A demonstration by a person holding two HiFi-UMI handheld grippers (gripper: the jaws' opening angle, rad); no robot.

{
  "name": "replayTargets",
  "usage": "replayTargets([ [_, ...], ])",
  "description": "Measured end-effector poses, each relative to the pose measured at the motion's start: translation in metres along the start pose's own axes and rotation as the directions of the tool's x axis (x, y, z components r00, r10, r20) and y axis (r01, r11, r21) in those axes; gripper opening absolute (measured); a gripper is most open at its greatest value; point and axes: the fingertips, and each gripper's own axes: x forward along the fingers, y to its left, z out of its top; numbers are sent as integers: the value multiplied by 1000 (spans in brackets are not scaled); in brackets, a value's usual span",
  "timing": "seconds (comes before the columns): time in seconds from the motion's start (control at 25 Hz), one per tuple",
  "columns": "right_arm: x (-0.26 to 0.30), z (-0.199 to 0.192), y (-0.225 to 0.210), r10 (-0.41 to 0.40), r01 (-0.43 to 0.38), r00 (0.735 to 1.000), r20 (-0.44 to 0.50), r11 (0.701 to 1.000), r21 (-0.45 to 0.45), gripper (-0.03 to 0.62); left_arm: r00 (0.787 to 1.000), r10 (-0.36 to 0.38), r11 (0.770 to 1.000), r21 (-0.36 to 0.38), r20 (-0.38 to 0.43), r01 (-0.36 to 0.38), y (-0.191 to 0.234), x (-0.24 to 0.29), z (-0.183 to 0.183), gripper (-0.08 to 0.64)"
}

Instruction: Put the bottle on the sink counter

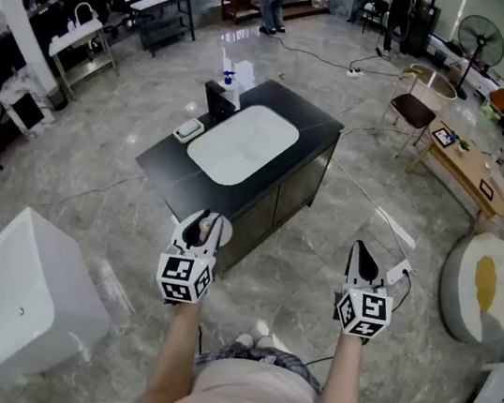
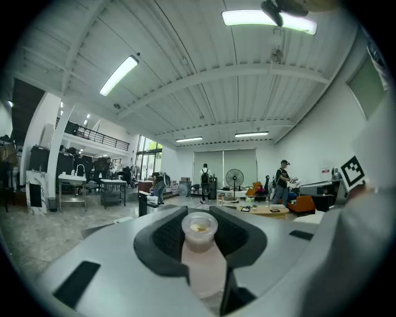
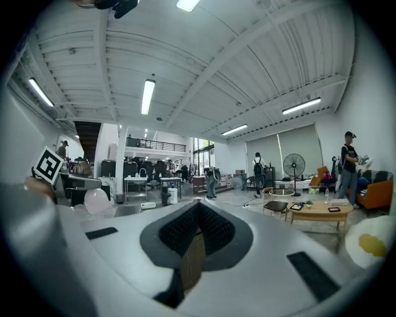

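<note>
- Holding the bottle (image 2: 203, 260) between its pads, the left gripper (image 1: 200, 228) points level, cap facing away from the camera; the jaws stand part-way apart, pinching the bottle's body.
- The right gripper (image 1: 362, 256) has its jaws pressed together with nothing between them.
- The bottle is well apart from the sink counter (image 1: 314, 120), which stands ahead across open floor, so I judge the carry is not yet done.
- Risk: the bottle lies level in a side pinch on a smooth, rounded body; a jolt while walking, or any easing of the jaws, could let it slide forward and drop onto the hard floor.
- Risk: a cable (image 1: 357, 186) runs over the floor near the counter's right side; a foot catching it could upset the carry.
- Risk: bare counter top is narrow around the basin (image 1: 242, 142), so a bottle set near the rim could roll in or tip off the edge.
- The basin looks empty; a small tray (image 1: 188, 130) at its left corner holds something pale that I cannot identify.
- Whether the bottle has anything in it, I cannot tell.
</note>
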Motion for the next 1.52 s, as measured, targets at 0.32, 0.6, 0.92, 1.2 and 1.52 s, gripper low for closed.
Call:
replayTargets([
  [0.32, -1, -4, -1, -5, 5, 1000, 6, 1000, 14, 14, 1000, -1, 1000, -7, -1, 1, 1, 0, -5, 127],
  [0.6, 1, -4, 1, -23, 23, 1000, 3, 1000, 17, 14, 1000, -9, 1000, -11, 2, 9, 5, 3, -4, 127],
  [0.92, 1, -10, 2, -45, 45, 999, 0, 999, 19, 15, 1000, -25, 999, -22, 2, 25, 9, 8, -8, 127],
  [1.2, 0, -14, 8, -60, 61, 998, -9, 998, 27, 15, 998, -60, 998, -28, -4, 60, 11, 16, -12, 127],
  [1.52, 2, -22, 12, -82, 83, 997, -8, 996, 35, 15, 995, -99, 995, -30, -7, 99, 12, 26, -19, 127],
])
